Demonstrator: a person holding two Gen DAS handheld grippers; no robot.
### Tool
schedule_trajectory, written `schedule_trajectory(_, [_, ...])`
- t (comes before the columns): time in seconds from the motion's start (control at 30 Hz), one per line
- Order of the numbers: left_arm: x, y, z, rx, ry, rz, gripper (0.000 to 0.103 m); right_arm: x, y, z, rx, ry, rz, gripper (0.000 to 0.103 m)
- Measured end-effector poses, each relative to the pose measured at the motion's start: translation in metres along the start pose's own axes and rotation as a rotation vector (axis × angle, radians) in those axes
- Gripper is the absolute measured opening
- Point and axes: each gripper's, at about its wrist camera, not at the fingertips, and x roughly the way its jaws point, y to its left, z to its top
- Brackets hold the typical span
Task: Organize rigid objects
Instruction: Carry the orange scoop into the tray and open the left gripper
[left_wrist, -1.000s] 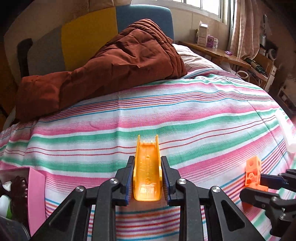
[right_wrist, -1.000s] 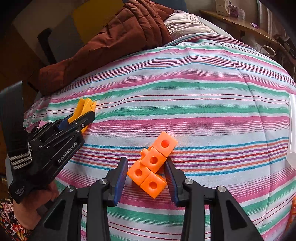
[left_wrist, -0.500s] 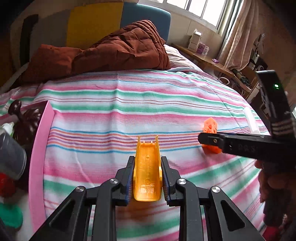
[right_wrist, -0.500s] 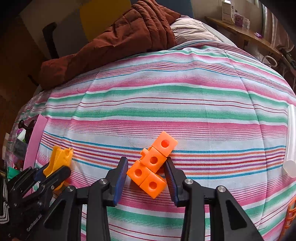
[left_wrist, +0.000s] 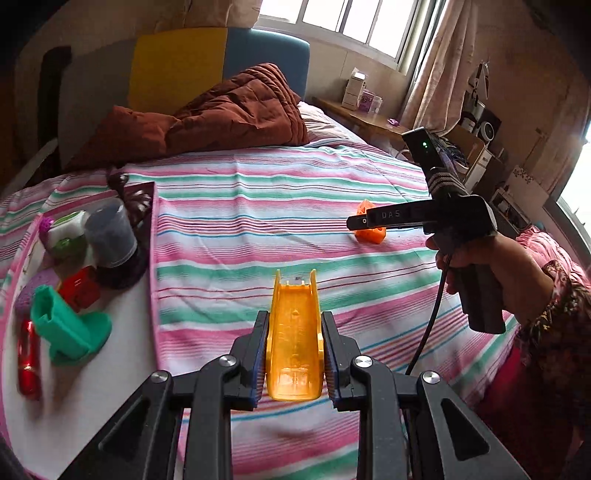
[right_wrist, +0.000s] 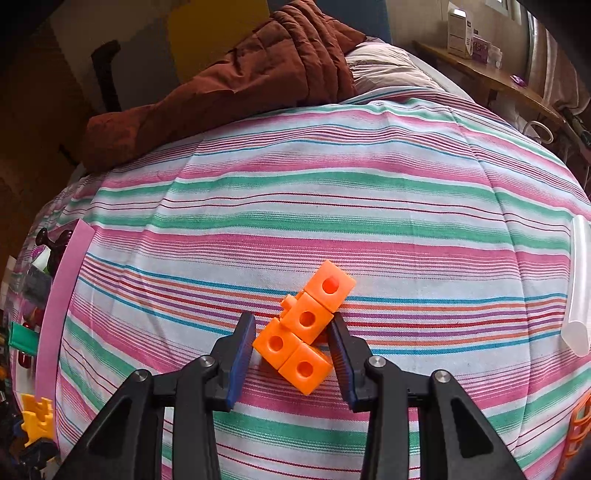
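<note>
Left tongs are clamped shut on a yellow ramp, which stands lengthwise between the pads and points toward 12 o'clock in the left wrist view. We find them raised above the striped bedspread, with a pink tray at their 9 o'clock. In the tray we note a green boot, a red block, a red cylinder and a grey cup; other pieces there are too blurred to tell.

Right tongs are partly open around the orange cubes, four joined blocks lying on the bedspread. The right pad touches the cluster; whether the left pad touches it, we cannot tell. In the left wrist view the same cubes lie at 2 o'clock, under the right tongs, held by a hand.

A brown quilt lies at 12 o'clock, and a clear tube lies at 3 o'clock in the right wrist view.
</note>
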Motion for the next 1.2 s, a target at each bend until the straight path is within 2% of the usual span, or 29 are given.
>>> schedule_trajectory(0.17, [-0.033, 0.035, -0.018, -0.061, -0.024, 0.045, 0.026, -0.004, -0.001, -0.003, 0.004, -0.006, -0.005, 0.04])
schedule_trajectory(0.23, [-0.043, 0.052, -0.027, -0.082, -0.025, 0.087, 0.026, -0.005, -0.001, -0.004, -0.001, -0.008, -0.009, 0.04])
schedule_trajectory(0.37, [-0.052, 0.088, -0.045, -0.14, -0.001, 0.157, 0.026, -0.007, -0.002, -0.006, -0.007, -0.014, -0.014, 0.04])
schedule_trajectory(0.5, [-0.056, 0.117, -0.054, -0.194, -0.005, 0.195, 0.026, -0.009, -0.002, -0.009, -0.015, -0.019, -0.019, 0.04])
schedule_trajectory(0.77, [-0.047, 0.144, -0.059, -0.196, 0.021, 0.271, 0.027, -0.008, 0.008, -0.012, -0.083, -0.027, -0.076, 0.04])
schedule_trajectory(0.9, [-0.049, 0.15, -0.063, -0.207, 0.03, 0.298, 0.027, -0.007, 0.007, -0.011, -0.06, -0.032, -0.065, 0.04])
schedule_trajectory(1.03, [-0.059, 0.149, -0.07, -0.222, 0.003, 0.32, 0.053, -0.008, 0.007, -0.01, -0.048, -0.033, -0.059, 0.039])
schedule_trajectory(1.2, [-0.078, 0.137, -0.07, -0.205, -0.098, 0.3, 0.073, -0.009, 0.007, -0.01, -0.038, -0.031, -0.037, 0.039])
